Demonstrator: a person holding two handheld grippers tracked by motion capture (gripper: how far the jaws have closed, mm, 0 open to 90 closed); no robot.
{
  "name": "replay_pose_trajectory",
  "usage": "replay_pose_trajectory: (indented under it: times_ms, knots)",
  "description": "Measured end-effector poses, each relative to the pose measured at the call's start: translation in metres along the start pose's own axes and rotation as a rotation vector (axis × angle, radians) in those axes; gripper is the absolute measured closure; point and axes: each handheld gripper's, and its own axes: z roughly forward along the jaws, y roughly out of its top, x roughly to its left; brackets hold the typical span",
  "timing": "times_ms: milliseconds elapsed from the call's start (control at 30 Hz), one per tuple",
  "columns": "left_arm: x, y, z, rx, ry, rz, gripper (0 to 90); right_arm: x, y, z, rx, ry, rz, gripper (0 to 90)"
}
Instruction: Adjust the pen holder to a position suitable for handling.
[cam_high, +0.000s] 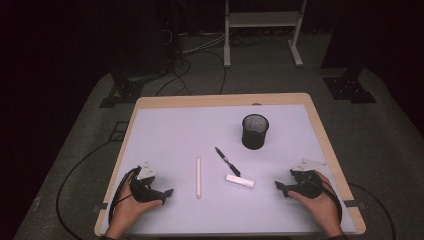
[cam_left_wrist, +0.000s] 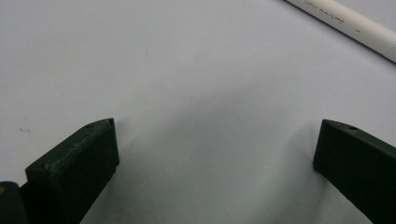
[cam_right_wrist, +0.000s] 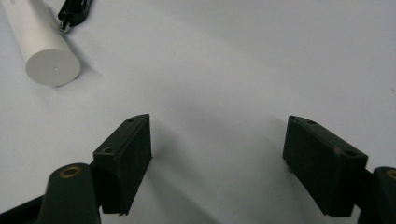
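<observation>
Bench (cam_high: 165, 125): mesh cup (cam_high: 255, 131); nearer it, black pen (cam_high: 227, 161). Left hand-held gripper (cam_high: 169, 191) and right hand-held gripper (cam_high: 278, 186): jaws apart, empty.

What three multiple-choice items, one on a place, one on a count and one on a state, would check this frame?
1. Where does the black mesh cup stand relative to the black pen?
A. Nearer the person
B. Farther from the person, toward the right
C. On top of it

2. How many loose items lie flat on the table?
A. Three
B. One
C. Five

3. How do the jaws of both grippers stand?
A. Shut on the pen
B. Shut on nothing
C. Open, holding nothing

Key: 1 B, the cup sits beyond the pen's far tip. 2 A, the long white stick, the pen and the short white cylinder. 3 C, both the left gripper and the right gripper show bare table between spread jaws.
</observation>
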Motion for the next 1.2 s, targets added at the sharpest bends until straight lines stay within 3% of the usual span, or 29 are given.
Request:
replay_pose_trajectory:
  times_ms: [333, 1200]
  knots:
    - [0.0, 0.0, 0.0, -0.001, 0.001, 0.0, 0.0, -0.004, 0.008, -0.003, -0.014, 0.031, 0.006, 23.2]
    - [0.0, 0.0, 0.0, -0.002, 0.004, 0.003, 0.0, -0.014, 0.033, -0.011, -0.039, 0.049, 0.03, 25.7]
